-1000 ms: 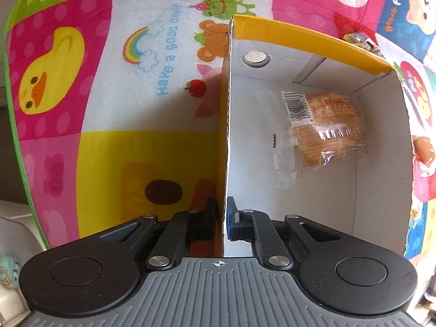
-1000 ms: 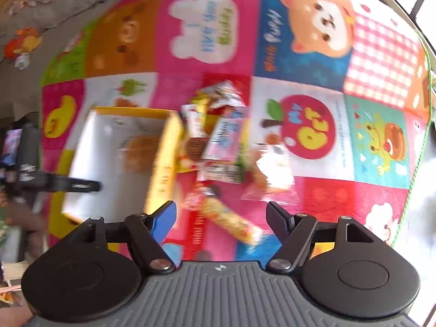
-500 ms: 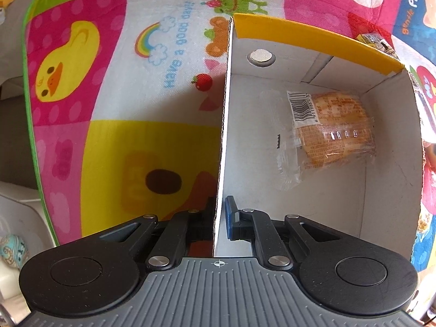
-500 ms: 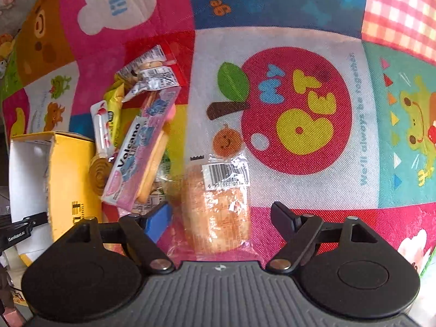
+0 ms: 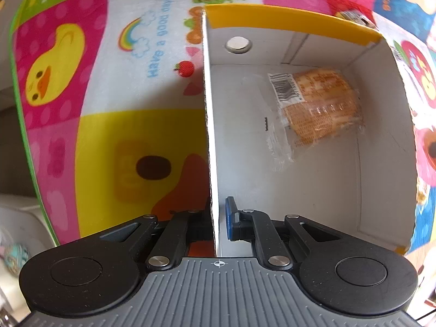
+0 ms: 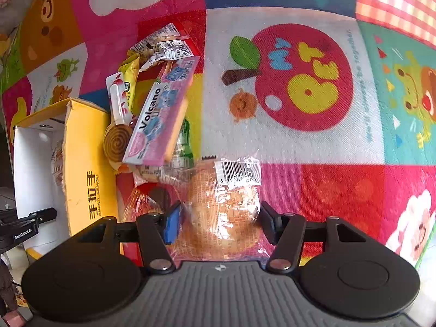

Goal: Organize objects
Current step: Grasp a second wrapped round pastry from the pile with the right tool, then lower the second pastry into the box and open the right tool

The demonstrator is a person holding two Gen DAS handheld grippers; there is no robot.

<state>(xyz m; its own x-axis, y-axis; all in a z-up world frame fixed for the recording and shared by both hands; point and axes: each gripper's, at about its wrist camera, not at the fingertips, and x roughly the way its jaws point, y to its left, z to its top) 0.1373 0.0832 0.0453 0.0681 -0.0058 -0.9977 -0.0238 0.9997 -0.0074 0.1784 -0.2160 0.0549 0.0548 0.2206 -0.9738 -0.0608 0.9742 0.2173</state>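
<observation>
A cartoon-printed play mat (image 6: 286, 147) carried everything, its green edge showing at the far left of the left wrist view. On it stood a yellow cardboard box (image 5: 288, 19) with a white interior, one wrapped bun (image 5: 318, 103) lying in its far right corner and most of its floor bare. The left gripper (image 5: 218, 218) was pinched shut on the box's near left wall, one finger outside and one inside, as it had been a second before, though the box now sat slightly farther right in that view. Just beside the box's outer yellow side lay a heap of snack packets, a pink Volcano pack (image 6: 160, 114) on top. The right gripper (image 6: 218, 222) had dropped from high above the mat to straddle a second wrapped bun (image 6: 223, 209) at the heap's near end; its jaws were closing, the pads at the wrapper's sides, contact uncertain. To the right of the heap, the mat lay open toward the apple print.
</observation>
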